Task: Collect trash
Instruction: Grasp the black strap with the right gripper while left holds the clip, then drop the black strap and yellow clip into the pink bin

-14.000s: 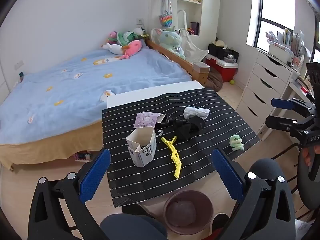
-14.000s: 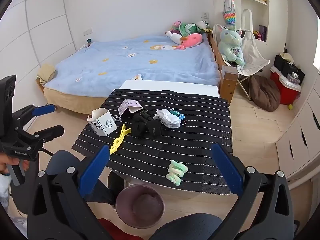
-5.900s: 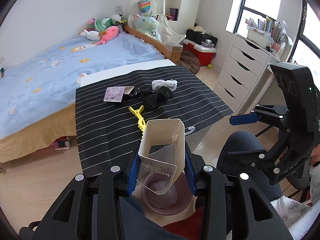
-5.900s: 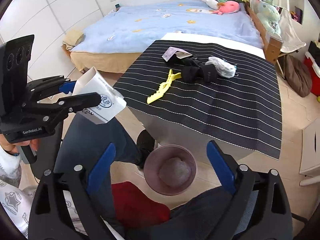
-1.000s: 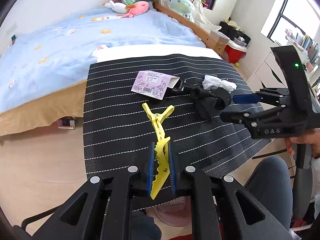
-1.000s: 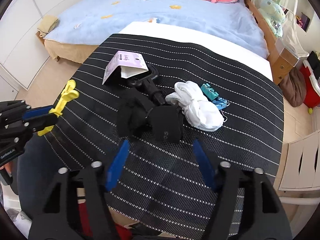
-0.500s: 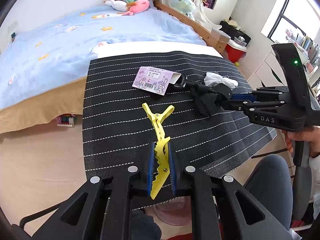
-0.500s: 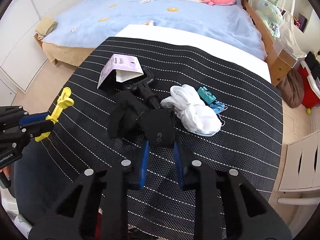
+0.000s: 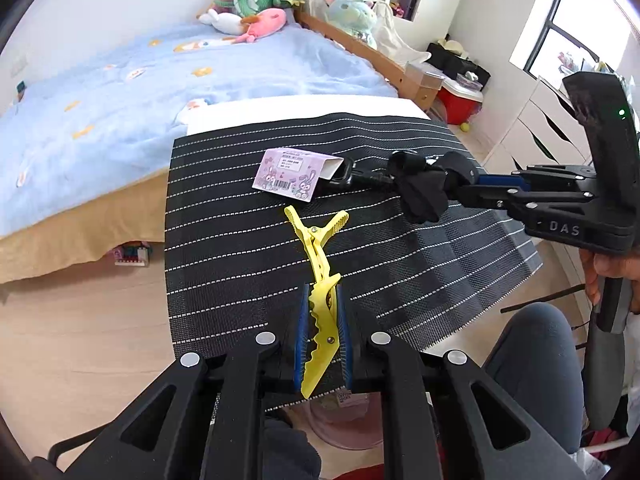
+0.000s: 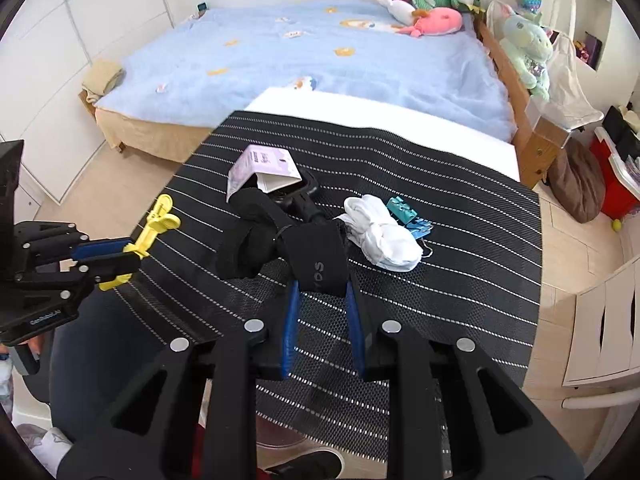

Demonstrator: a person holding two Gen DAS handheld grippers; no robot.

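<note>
My left gripper [image 9: 320, 328] is shut on a yellow hair clip [image 9: 318, 276], held above the near edge of the black striped mat [image 9: 224, 248]; it shows in the right wrist view too [image 10: 148, 236]. My right gripper [image 10: 320, 296] is shut on a black sock [image 10: 318, 264], lifted slightly with its paired sock [image 10: 248, 244] hanging off it; the sock also shows in the left wrist view [image 9: 424, 196]. A purple bunny-print card [image 9: 290, 174] lies mid-mat over a black object [image 10: 304, 196].
A white sock bundle [image 10: 384, 240] and teal binder clips [image 10: 408, 216] lie right of the black sock. A pink bin [image 9: 340, 420] sits on the floor below the mat's near edge. The blue bed [image 10: 312, 60] lies beyond the table; white drawers [image 9: 540, 128] stand at right.
My right gripper has closed on the black sock and begun lifting it off the mat. My left gripper still holds the yellow clip, nearly unmoved.
</note>
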